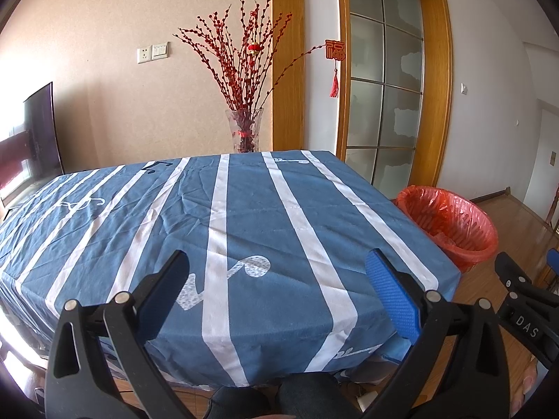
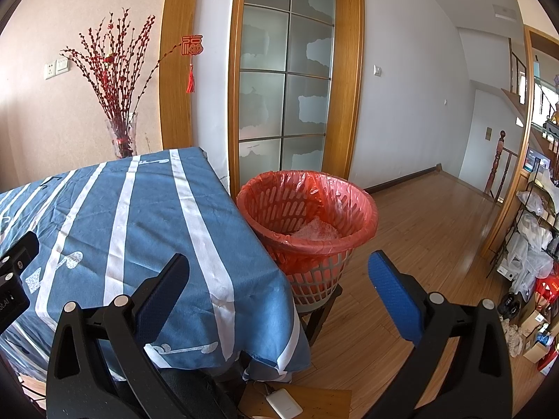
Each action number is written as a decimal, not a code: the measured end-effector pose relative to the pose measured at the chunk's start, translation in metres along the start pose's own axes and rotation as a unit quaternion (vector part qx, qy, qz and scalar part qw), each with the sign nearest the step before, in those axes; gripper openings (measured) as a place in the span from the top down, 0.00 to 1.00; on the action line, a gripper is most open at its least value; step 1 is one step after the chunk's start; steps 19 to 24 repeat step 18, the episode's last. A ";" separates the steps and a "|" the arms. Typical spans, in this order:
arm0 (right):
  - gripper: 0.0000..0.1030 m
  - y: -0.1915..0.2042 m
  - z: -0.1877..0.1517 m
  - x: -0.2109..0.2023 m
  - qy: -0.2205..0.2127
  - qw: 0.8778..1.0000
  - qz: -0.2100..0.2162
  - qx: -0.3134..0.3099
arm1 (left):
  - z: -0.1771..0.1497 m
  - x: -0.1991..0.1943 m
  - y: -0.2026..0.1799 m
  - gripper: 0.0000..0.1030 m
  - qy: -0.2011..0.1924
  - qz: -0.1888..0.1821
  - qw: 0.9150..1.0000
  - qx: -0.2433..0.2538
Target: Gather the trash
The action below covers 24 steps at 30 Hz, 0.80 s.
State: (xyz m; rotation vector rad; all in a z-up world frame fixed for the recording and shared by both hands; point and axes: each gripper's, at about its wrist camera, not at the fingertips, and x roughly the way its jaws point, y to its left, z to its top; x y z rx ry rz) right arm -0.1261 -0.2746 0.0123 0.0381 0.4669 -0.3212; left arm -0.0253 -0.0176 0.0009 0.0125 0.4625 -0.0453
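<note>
A trash basket lined with a red bag (image 2: pixel 307 223) stands on a low stool beside the table's right edge; crumpled clear plastic (image 2: pixel 316 232) lies inside it. It also shows in the left wrist view (image 1: pixel 450 223). My left gripper (image 1: pixel 279 276) is open and empty, held above the near part of the blue striped tablecloth (image 1: pixel 244 209). My right gripper (image 2: pixel 279 276) is open and empty, held over the table's near right corner (image 2: pixel 244 296), in front of the basket. No loose trash shows on the table.
A glass vase of red branches (image 1: pixel 244 132) stands behind the table's far edge. A glass door (image 2: pixel 286 80) is behind the basket. A cluttered shelf rack (image 2: pixel 534 244) is at the far right. A white device (image 2: pixel 283 405) lies on a stool below.
</note>
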 end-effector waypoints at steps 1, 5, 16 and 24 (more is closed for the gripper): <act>0.02 0.000 -0.001 -0.001 0.001 1.000 0.000 0.000 | -0.001 0.000 0.000 0.04 0.001 0.000 1.000 0.000; 0.02 0.002 -0.004 0.000 0.002 1.000 0.001 0.000 | 0.000 0.001 0.002 0.04 0.002 -0.001 1.000 0.000; 0.02 0.002 -0.003 -0.001 0.002 1.000 0.001 0.001 | -0.001 0.004 0.005 0.04 0.007 -0.006 1.000 0.003; 0.02 0.002 -0.004 -0.001 0.002 1.000 0.000 0.001 | -0.001 0.005 0.005 0.04 0.008 -0.007 1.000 0.004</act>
